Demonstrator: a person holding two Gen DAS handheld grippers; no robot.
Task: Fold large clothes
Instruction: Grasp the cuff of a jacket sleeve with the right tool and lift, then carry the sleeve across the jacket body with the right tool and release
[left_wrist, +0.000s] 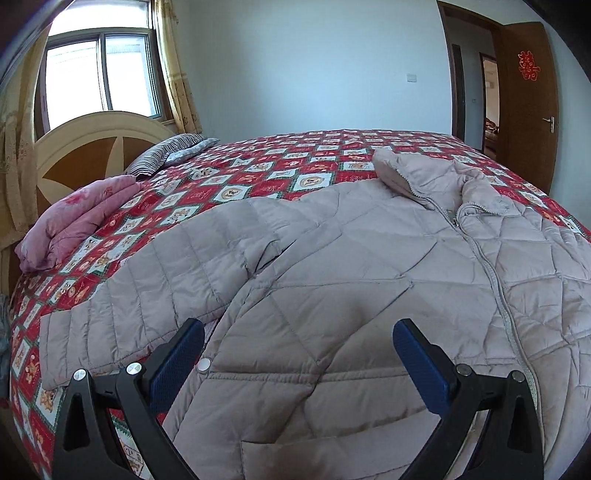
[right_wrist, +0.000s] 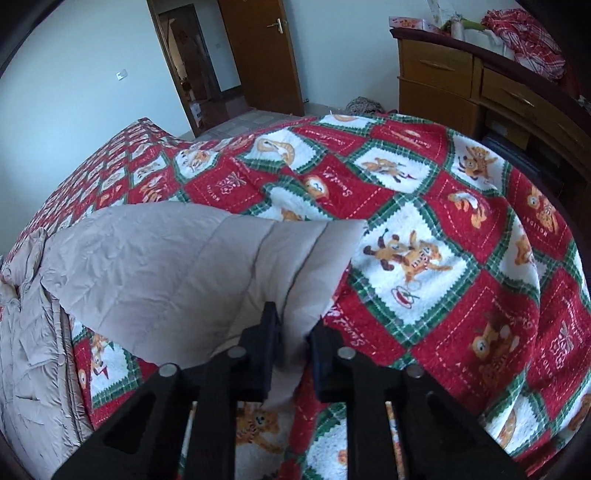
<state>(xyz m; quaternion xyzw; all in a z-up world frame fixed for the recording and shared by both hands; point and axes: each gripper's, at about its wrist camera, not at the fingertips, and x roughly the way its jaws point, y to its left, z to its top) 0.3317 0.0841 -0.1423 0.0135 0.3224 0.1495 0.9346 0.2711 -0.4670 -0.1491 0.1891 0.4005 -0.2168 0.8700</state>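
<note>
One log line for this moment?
left claw: open above pale quilted puffer jacket | right claw: shut on jacket sleeve

Pale beige quilted jacket (left_wrist: 332, 280) lying flat, front up, zipped, sleeve (right_wrist: 207, 266) lifted

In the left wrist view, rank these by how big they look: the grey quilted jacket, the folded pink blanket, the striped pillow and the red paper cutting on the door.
1. Grey quilted jacket
2. Folded pink blanket
3. Striped pillow, farther off, so its true size is unsure
4. Red paper cutting
</note>
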